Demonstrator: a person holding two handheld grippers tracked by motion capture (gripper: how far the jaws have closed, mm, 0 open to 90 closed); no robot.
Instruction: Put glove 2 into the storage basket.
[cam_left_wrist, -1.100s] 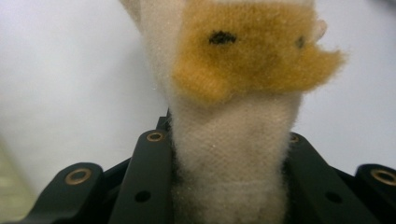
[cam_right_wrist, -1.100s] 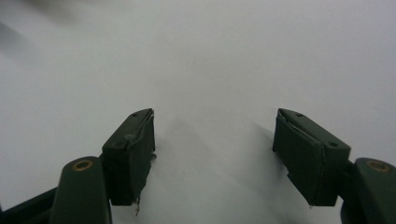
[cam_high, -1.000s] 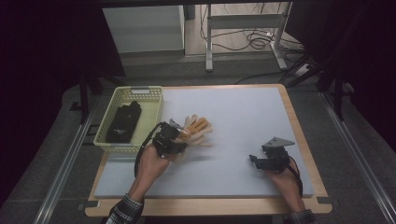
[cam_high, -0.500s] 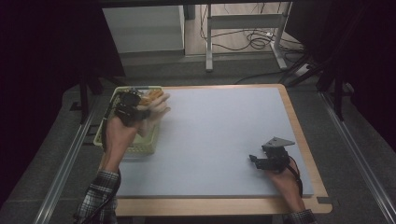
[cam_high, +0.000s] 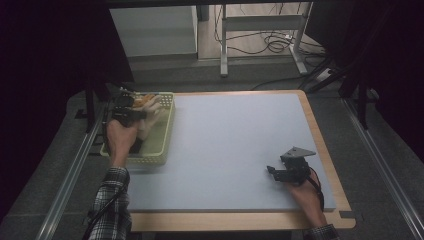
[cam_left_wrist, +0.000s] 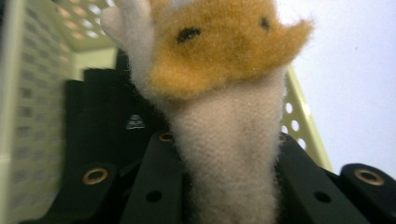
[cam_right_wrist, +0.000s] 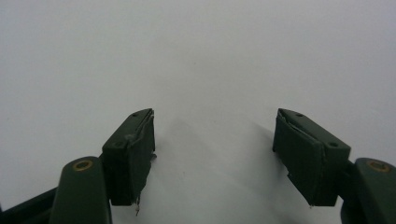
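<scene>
A fuzzy cream and orange sock (cam_left_wrist: 219, 70) with small black marks stands up between the jaws of my left gripper (cam_left_wrist: 224, 154), which is shut on its cream part. In the high view, my left gripper (cam_high: 131, 111) holds that sock (cam_high: 148, 103) over the far end of the pale green basket (cam_high: 167, 135) at the table's left edge. Dark folded fabric (cam_left_wrist: 102, 126) lies inside the basket below it. My right gripper (cam_high: 272, 171) rests near the front right of the table, its jaws open with nothing between them (cam_right_wrist: 212, 140).
The pale blue mat (cam_high: 230, 145) has a wooden border (cam_high: 225, 220). Metal rails (cam_high: 70, 175) run along both sides of the table. Cables (cam_high: 270, 47) and a stand's legs lie on the floor beyond the far edge.
My left hand has carried the sock from the mat's left middle to over the basket's far end. The right gripper has stayed where it was.
</scene>
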